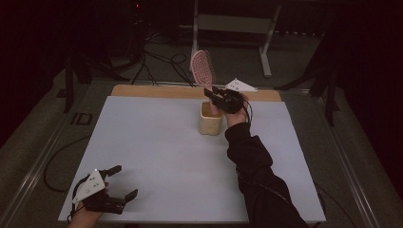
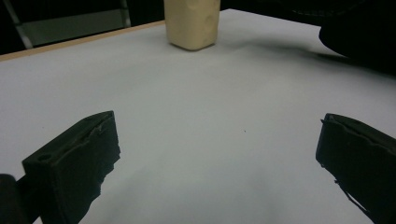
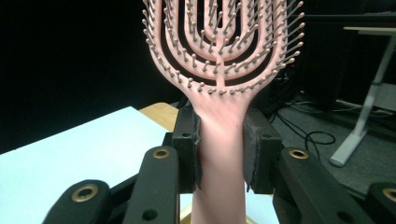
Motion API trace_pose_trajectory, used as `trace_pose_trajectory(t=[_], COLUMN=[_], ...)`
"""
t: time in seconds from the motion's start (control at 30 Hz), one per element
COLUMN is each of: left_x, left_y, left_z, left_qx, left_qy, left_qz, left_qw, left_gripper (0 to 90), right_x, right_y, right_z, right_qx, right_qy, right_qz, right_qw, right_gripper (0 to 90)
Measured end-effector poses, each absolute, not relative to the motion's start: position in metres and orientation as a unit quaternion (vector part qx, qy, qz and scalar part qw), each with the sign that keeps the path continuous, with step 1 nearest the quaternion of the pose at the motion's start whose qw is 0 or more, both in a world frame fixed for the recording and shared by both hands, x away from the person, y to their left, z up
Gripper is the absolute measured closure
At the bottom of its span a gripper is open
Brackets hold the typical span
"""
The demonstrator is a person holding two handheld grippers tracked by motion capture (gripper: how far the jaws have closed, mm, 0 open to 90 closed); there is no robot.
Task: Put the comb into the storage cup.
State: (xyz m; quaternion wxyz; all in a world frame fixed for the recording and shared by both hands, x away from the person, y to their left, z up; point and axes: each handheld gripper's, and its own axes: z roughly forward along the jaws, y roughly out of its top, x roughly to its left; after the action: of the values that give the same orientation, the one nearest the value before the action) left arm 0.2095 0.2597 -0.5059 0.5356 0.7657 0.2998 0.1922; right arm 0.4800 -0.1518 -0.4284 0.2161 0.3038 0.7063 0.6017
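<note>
Right gripper (image 1: 215, 96) clamps the pink hairbrush (image 3: 219, 70) by its handle, head upright, directly above the cream holder (image 1: 210, 118) at the table's (image 1: 157, 152) far side. Left gripper (image 1: 124, 181) rests wide, empty. Advise keeping the handle vertical and centred over the holder's mouth while lowering.

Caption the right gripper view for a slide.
Right gripper clamps the handle of a pink vented hairbrush, bristled head upright above the jaws.

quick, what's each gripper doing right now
Left gripper: open, holding nothing, low over the table.
Right gripper: shut on the pink hairbrush handle, above the cream cup.
</note>
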Motion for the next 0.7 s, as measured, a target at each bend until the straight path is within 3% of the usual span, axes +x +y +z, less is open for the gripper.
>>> trace_pose_trajectory(t=[0.7], left_x=[0.211], left_y=[0.26], left_z=[-0.507], left_qx=[0.767], left_qy=[0.302], left_qz=[0.189], left_qw=[0.534], left_gripper=[0.0], right_x=[0.478], right_y=[-0.149], right_z=[-0.449], right_qx=[0.286], right_qy=[0.753], right_qz=[0.553], right_qw=[0.211], right_gripper=[70.2])
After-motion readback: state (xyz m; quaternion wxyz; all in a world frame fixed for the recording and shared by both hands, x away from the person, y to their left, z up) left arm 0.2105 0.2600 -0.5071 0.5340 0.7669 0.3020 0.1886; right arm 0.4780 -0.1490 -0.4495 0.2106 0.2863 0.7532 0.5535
